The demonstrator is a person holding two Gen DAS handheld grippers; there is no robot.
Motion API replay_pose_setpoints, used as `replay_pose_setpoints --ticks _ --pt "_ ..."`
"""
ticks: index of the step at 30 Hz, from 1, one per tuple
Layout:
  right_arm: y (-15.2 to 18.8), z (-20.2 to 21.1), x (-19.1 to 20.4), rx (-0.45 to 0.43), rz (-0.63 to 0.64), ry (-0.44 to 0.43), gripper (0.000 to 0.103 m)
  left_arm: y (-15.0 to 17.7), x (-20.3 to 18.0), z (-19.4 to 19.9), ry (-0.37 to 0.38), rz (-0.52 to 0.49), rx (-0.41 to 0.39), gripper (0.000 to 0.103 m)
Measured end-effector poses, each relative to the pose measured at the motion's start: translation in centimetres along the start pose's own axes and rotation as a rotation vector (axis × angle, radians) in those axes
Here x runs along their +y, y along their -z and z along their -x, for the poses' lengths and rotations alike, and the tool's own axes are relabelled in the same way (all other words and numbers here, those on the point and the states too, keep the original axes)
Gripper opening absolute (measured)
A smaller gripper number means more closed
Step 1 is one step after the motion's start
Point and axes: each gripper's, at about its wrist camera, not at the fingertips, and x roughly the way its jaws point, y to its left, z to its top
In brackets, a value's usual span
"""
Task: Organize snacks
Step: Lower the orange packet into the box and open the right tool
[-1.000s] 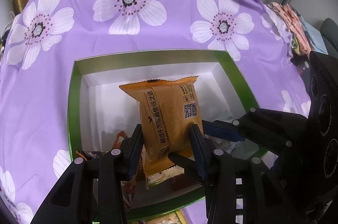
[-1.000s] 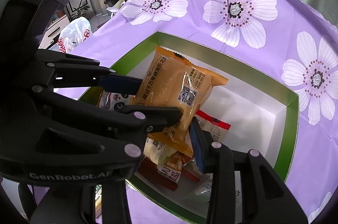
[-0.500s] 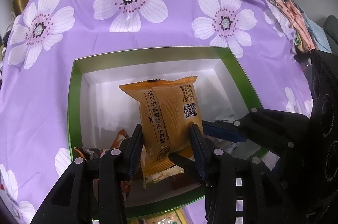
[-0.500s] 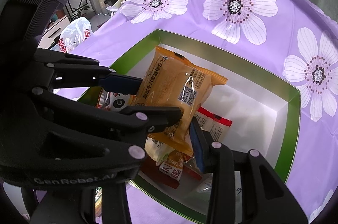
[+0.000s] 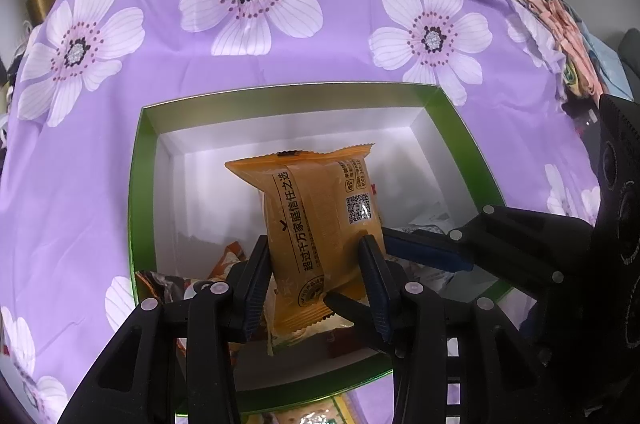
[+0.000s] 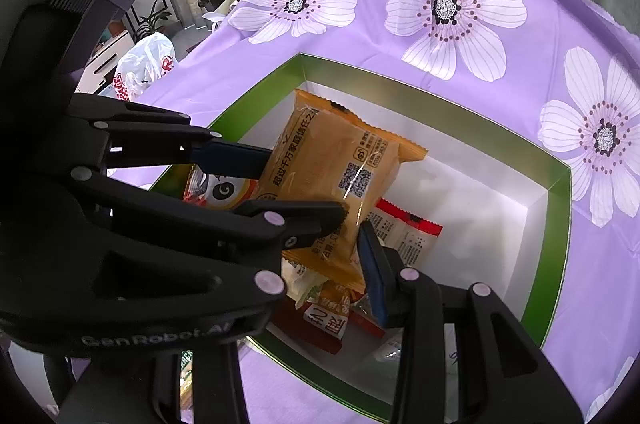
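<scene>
- Purple flowered cloth (image 5: 120, 184) covers the worktop; green-rimmed box (image 5: 138, 208) with white inside sits on it, open.
- Box floor, left side — panda-print packet (image 6: 220, 190) and other loose snack packs, partly hidden.
- Left gripper (image 5: 316, 256): jaws clamped on the orange snack packet (image 5: 316, 208), one pad on each side of its lower half.
- Packet is held upright above the box interior, QR code facing the left camera.
- Right gripper (image 6: 316, 200): jaws also clamped on the same packet — blue pad on its far-left edge, the other at its lower right.
- Red-and-white packet (image 6: 404, 236) lies on the box floor just right of the orange one.
</scene>
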Motion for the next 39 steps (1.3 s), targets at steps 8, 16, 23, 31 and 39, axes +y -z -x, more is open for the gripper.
replay_pose_setpoints --ticks 8,16,23,31,39 --pt "0.14 -0.03 0.03 0.000 -0.003 -0.003 0.041 -0.01 -0.06 -0.14 -0.004 0.001 0.003 0.044" --pt "0.27 -0.06 -0.08 0.001 -0.001 -0.005 0.041 -0.02 -0.07 -0.32 -0.006 0.002 0.007 0.044" --pt "0.34 -0.05 -0.05 0.001 -0.002 -0.005 0.041 -0.07 -0.13 -0.38 -0.008 0.005 0.012 0.044" --pt "0.44 -0.01 -0.09 0.000 -0.001 -0.006 0.041 0.01 -0.18 -0.58 -0.021 0.002 0.015 0.044" --pt "0.50 0.02 -0.09 -0.001 -0.004 -0.006 0.041 -0.02 -0.22 -0.60 -0.020 0.004 0.015 0.044"
